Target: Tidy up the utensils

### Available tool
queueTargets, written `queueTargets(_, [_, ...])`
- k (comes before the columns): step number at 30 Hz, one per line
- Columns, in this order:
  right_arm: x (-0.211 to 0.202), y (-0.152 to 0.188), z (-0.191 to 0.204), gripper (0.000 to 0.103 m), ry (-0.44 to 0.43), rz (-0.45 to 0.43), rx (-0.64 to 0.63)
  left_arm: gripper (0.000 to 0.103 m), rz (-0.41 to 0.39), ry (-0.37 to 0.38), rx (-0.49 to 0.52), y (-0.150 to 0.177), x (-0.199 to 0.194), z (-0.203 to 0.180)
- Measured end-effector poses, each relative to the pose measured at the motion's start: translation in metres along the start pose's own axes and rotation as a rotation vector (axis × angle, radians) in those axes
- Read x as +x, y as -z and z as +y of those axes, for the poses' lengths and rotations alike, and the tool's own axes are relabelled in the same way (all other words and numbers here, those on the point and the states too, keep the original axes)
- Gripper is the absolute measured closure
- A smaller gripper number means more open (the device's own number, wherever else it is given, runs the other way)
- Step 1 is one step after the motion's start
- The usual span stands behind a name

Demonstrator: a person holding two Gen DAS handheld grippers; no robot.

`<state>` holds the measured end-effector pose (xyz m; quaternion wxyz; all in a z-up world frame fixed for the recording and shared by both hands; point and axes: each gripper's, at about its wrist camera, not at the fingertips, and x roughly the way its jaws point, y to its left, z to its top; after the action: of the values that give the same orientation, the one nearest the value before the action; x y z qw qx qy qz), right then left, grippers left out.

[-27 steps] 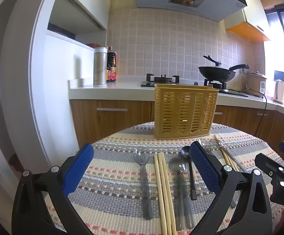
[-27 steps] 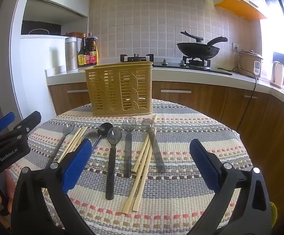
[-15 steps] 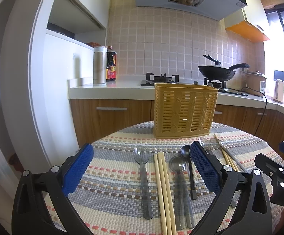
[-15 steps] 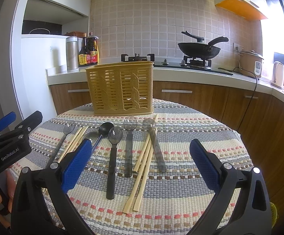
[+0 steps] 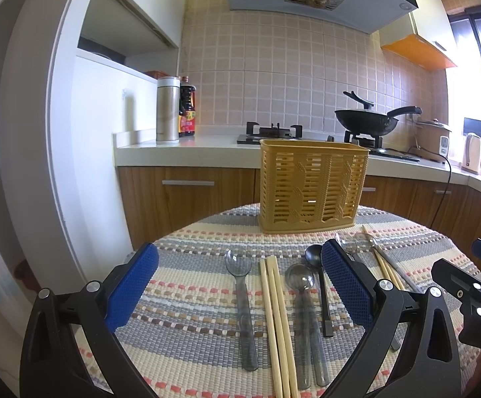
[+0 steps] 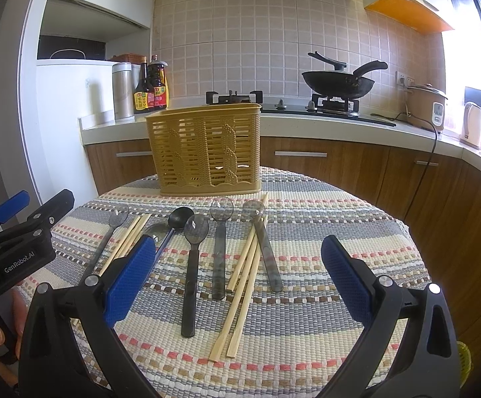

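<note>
Both grippers hover above the table with jaws spread wide, holding nothing: left gripper [image 5: 239, 290], right gripper [image 6: 239, 280]. Spoons [image 6: 194, 232] and chopsticks [image 6: 240, 285] lie flat on the striped mat [image 6: 323, 219], in front of the upright yellow basket [image 6: 205, 147]

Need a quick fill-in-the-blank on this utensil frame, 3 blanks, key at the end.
1. The yellow utensil basket stands upright on the striped ____.
2. Both the left gripper and the right gripper have jaws ____ and hold nothing.
3. Between the two clear spoons at the right lies a pair of wooden ____.

Missing words: tablecloth; open; chopsticks
</note>
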<state>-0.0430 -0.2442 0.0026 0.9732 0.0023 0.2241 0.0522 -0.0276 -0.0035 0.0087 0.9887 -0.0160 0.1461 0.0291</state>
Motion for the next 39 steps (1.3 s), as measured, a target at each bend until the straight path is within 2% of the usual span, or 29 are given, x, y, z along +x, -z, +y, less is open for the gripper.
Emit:
queueTargets(24, [0.002, 0.002, 0.002, 0.008, 0.022, -0.001, 0.001, 0.008, 0.022, 0.010, -0.027, 0.001, 0.004, 0.003])
queueTargets(28, [0.005, -0.001, -0.007, 0.008, 0.016, 0.021, 0.044, 0.008, 0.119, 0.060, -0.064, 0.000, 0.018, 0.015])
queueTargets(31, [0.018, -0.006, -0.017, 0.007, 0.011, 0.101, 0.092, 0.008, 0.194, 0.093, -0.090, -0.005, 0.027, 0.030])
queueTargets(34, [0.026, -0.014, -0.017, 0.007, 0.031, 0.164, 0.036, 0.009, 0.287, 0.138, -0.150, -0.012, 0.043, 0.053])
queueTargets(35, [0.028, -0.017, -0.015, 0.007, 0.037, 0.164, 0.008, 0.010, 0.323, 0.145, -0.155, -0.014, 0.049, 0.058])
queueTargets(37, [0.037, -0.025, -0.009, 0.008, 0.040, 0.228, -0.048, 0.022, 0.414, 0.187, -0.156, -0.020, 0.066, 0.064])
queueTargets(39, [0.045, -0.032, -0.006, 0.009, 0.007, 0.287, -0.067, 0.024, 0.493, 0.235, -0.148, -0.024, 0.082, 0.066])
